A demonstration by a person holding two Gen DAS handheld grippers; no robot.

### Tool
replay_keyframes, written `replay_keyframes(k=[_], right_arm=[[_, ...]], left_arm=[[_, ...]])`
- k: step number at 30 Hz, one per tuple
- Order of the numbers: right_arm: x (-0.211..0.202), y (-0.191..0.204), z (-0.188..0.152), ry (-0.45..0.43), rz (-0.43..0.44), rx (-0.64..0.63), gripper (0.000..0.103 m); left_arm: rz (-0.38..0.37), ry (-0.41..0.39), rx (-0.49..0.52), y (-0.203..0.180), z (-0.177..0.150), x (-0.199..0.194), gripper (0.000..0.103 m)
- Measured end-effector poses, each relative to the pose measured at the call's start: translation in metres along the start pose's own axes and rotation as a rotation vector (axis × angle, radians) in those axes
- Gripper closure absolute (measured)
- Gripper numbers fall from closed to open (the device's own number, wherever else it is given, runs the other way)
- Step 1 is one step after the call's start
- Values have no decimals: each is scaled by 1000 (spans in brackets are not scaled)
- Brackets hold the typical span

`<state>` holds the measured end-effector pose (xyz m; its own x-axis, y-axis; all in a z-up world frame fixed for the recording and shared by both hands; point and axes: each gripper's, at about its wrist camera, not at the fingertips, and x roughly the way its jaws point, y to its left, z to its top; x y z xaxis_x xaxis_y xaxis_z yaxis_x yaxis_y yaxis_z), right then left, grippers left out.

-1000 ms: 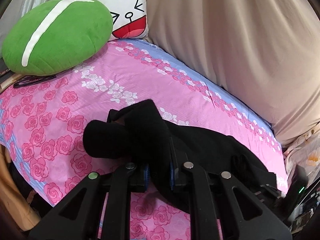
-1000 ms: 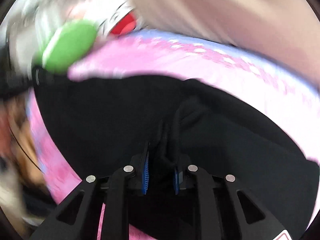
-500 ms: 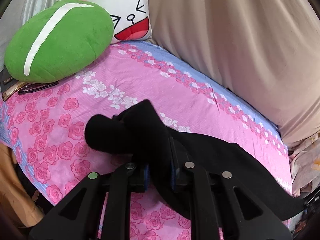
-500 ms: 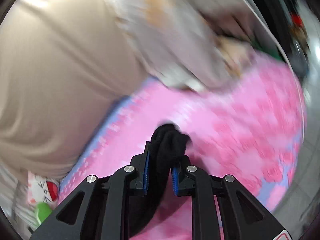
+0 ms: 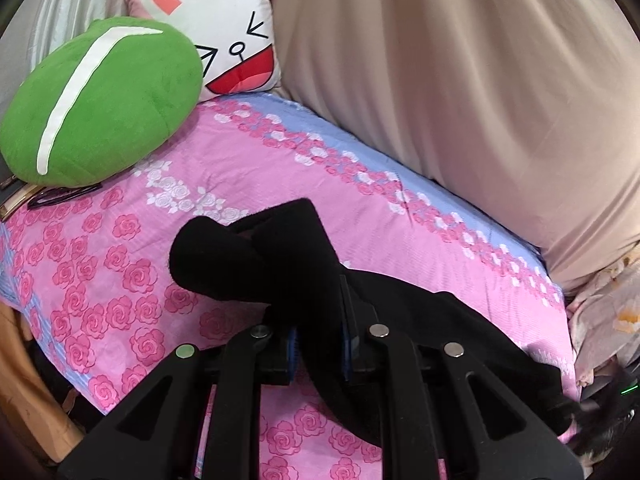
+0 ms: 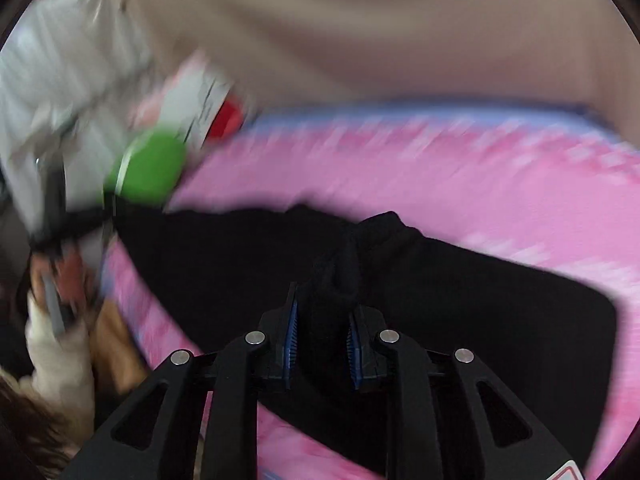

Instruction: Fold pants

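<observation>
The black pants (image 5: 256,256) lie stretched across the pink rose-print bed sheet (image 5: 240,160). My left gripper (image 5: 320,340) is shut on a bunched end of them, which hangs lifted off the sheet and curls over to the left. In the blurred right wrist view the pants (image 6: 480,304) spread wide over the sheet (image 6: 440,168). My right gripper (image 6: 322,332) has a thick fold of the black fabric between its blue pads (image 6: 291,340); its jaws are opening, and the pads still touch the cloth.
A green cushion (image 5: 100,100) and a white rabbit cushion (image 5: 236,40) sit at the head of the bed. Beige drapery (image 5: 460,80) runs along the far side. Crumpled pale cloth (image 5: 608,312) lies past the bed's right end.
My left gripper has risen a little with the pants' end. The right wrist view swung fast to the bed's far end and back over the pants, the fabric still between its pads.
</observation>
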<state>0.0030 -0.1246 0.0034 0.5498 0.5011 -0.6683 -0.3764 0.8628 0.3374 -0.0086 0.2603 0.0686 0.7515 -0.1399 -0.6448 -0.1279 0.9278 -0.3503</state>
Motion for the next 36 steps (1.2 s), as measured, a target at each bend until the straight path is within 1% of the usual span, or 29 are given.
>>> replay_keyframes(k=[1, 2, 3, 4, 5, 6, 8, 10, 11, 12, 13, 15, 17, 18, 20, 22, 23, 24, 25, 26, 27, 29, 30, 31, 32, 33, 34, 35, 36], right_arm=[[38, 10, -12, 83, 24, -10, 82], [51, 14, -18, 59, 5, -39, 82], [51, 20, -20, 10, -4, -80, 79], [49, 25, -18, 20, -26, -95, 80], [46, 23, -14, 21, -17, -66, 80], [41, 20, -10, 18, 17, -26, 80], [34, 18, -4, 0, 47, -16, 79], [55, 20, -7, 68, 41, -24, 73], [56, 17, -8, 43, 40, -40, 71], [52, 18, -10, 25, 55, -61, 61], [45, 18, -11, 36, 69, -53, 51], [23, 11, -9, 20, 76, -11, 46], [-11, 0, -9, -53, 81, 17, 45], [-35, -11, -9, -109, 72, 54, 41], [-72, -35, -11, -203, 37, 124, 36], [-108, -62, -18, -291, -31, 193, 34], [-119, -71, -24, -312, -58, 215, 34], [-128, -79, -29, -324, -81, 238, 33], [-136, -90, -36, -334, -109, 272, 33], [-140, -98, -40, -340, -125, 298, 33], [-142, -106, -46, -337, -139, 327, 33], [-145, -117, -55, -333, -160, 369, 33], [-146, -121, -58, -327, -151, 386, 33], [-145, -122, -58, -320, -132, 397, 33], [-145, -123, -60, -313, -120, 399, 33], [-143, -122, -60, -305, -108, 393, 33], [-138, -118, -57, -291, -94, 379, 32], [-136, -117, -56, -282, -84, 371, 31], [-129, -115, -53, -263, -69, 359, 28]], left_arm=[[-5, -1, 2, 0, 0, -2, 88], [-12, 0, 5, 0, 0, -3, 88], [-19, 1, 9, 0, 0, -4, 88], [-21, 2, 19, -2, 0, -5, 88], [-23, -1, 33, -4, 0, -6, 88], [-24, -7, 52, -9, 0, -7, 88], [-24, -25, 94, -20, -1, -10, 88], [-29, -44, 129, -33, -2, -14, 88], [-40, -54, 150, -43, -2, -18, 88], [-53, -61, 175, -53, -3, -23, 88], [-66, -65, 202, -63, -4, -28, 88], [-94, -72, 257, -84, -4, -37, 88], [-142, -82, 366, -121, -10, -50, 87], [-171, -84, 423, -143, -15, -56, 87], [-243, -82, 519, -184, -29, -63, 86], [-330, -59, 609, -228, -51, -64, 85], [-380, -34, 654, -250, -67, -61, 84], [-408, -9, 684, -264, -79, -57, 82], [-448, 50, 716, -285, -102, -45, 79], [-471, 113, 731, -299, -123, -31, 67], [-482, 184, 748, -311, -147, -15, 62], [-426, 256, 779, -319, -181, 9, 60], [-415, 288, 783, -318, -193, 17, 57], [-424, 308, 767, -313, -197, 19, 50], [-438, 312, 744, -307, -194, 18, 41], [-451, 300, 713, -297, -188, 14, 36], [-449, 277, 693, -288, -182, 8, 27], [-430, 240, 673, -278, -173, 2, 23], [-395, 199, 655, -268, -162, -4, 23]])
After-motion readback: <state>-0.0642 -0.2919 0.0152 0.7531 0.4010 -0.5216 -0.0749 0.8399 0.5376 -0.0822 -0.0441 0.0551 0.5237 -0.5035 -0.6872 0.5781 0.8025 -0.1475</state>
